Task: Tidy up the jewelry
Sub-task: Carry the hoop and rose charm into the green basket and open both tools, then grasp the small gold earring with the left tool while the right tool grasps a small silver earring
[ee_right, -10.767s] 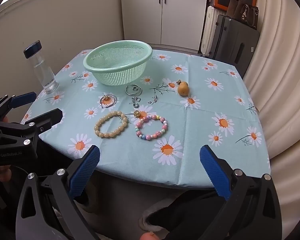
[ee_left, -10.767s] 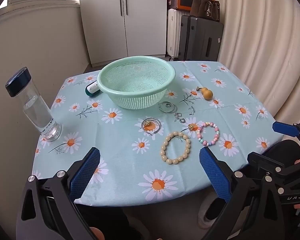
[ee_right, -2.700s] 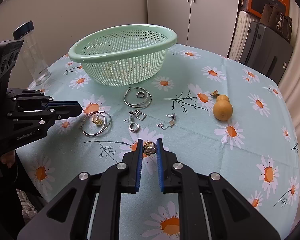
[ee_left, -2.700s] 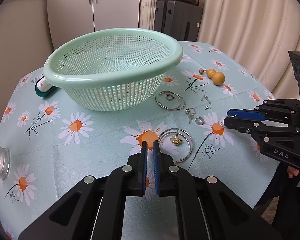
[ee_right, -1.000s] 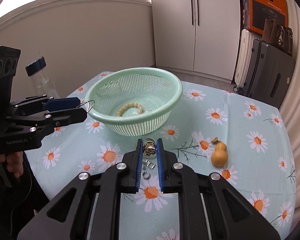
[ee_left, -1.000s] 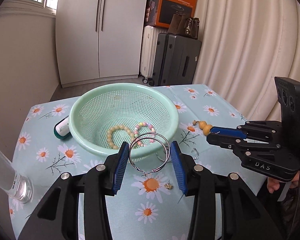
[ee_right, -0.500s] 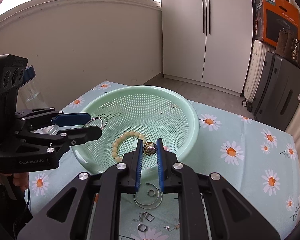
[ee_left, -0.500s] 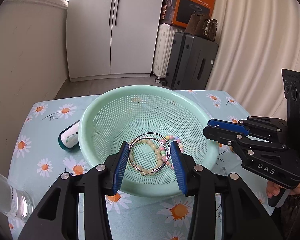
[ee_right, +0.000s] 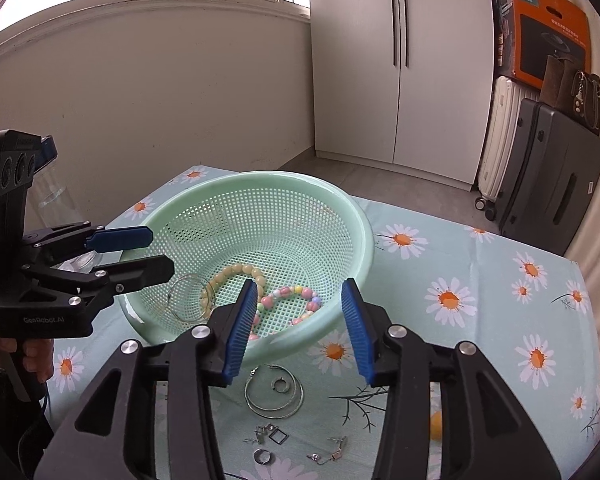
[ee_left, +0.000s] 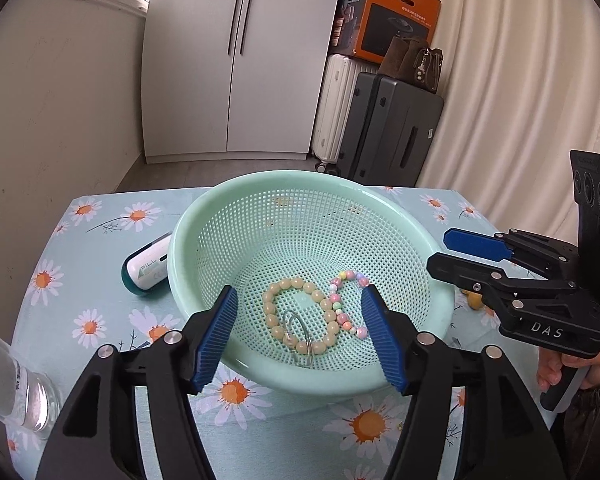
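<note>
A mint green basket [ee_left: 300, 200] stands on the daisy tablecloth. In it lie a cream bead bracelet [ee_left: 274, 290], a pastel bead bracelet [ee_left: 346, 318] and a thin silver bangle [ee_left: 298, 338]. My left gripper [ee_left: 298, 336] hovers over the near rim, its jaws opening, with nothing pressed between the blue pads. My right gripper [ee_right: 299, 328] hangs over the opposite rim, jaws also opening and empty; the pastel bracelet [ee_right: 296, 296] shows below the gap. The bangle [ee_right: 190, 298] leans on the basket's inner wall. Each gripper shows in the other's view: left gripper [ee_right: 158, 254], right gripper [ee_left: 440, 250].
Silver hoops [ee_right: 274, 396] and several small earrings [ee_right: 268, 438] lie on the cloth in front of the basket. A white pill case [ee_left: 146, 268] sits left of it, a glass bottle [ee_left: 16, 384] at the near left, a small gourd [ee_left: 474, 300] to the right.
Both grippers have opened. The silver bangle has dropped from the left jaws into the basket. The gold charm has left the right jaws and is out of sight.
</note>
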### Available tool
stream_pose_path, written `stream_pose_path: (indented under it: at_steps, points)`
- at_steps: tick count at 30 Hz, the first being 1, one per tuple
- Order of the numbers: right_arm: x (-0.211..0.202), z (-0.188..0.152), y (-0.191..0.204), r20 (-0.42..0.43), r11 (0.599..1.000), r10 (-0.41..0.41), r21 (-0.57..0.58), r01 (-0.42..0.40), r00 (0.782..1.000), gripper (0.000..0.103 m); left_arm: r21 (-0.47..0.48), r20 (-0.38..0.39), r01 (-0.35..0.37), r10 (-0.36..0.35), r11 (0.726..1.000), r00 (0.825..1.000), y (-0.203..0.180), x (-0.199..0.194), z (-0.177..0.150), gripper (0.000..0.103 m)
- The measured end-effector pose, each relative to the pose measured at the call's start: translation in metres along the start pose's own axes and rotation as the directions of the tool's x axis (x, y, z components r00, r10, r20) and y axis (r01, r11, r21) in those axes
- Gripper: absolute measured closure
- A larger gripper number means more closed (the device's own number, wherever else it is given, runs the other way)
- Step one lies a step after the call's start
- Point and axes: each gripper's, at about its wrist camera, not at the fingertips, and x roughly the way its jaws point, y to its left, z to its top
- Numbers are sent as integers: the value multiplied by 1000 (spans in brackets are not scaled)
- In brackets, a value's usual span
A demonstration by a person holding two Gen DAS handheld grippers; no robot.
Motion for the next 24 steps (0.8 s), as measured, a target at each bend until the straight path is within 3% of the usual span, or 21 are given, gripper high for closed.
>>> stream_pose_path:
  at_steps: [8,14,18,21,24]
  points:
    - [-33,-9,-40,11,990,-84,116,83,996,55,4,23,-13,12,1000,1000,-7,-24,-7,29]
    - [-55,-29,-48,-21,981,-111,158,113,994,54,29,26,11,-12,1000,1000,-23,-44,-27,22]
    - [-61,-51,-45,-69,978,-141,146,150,988,54,-24,-30,81,-81,996,996,-37,-38,-49,20]
    - [-60,-64,-40,-106,978,-135,146,150,985,54,-78,-110,136,-144,988,983,-48,-21,-63,20]
    - [-55,-74,-34,-128,981,-122,133,139,984,54,-48,-156,138,-144,989,977,-58,-6,-72,20]
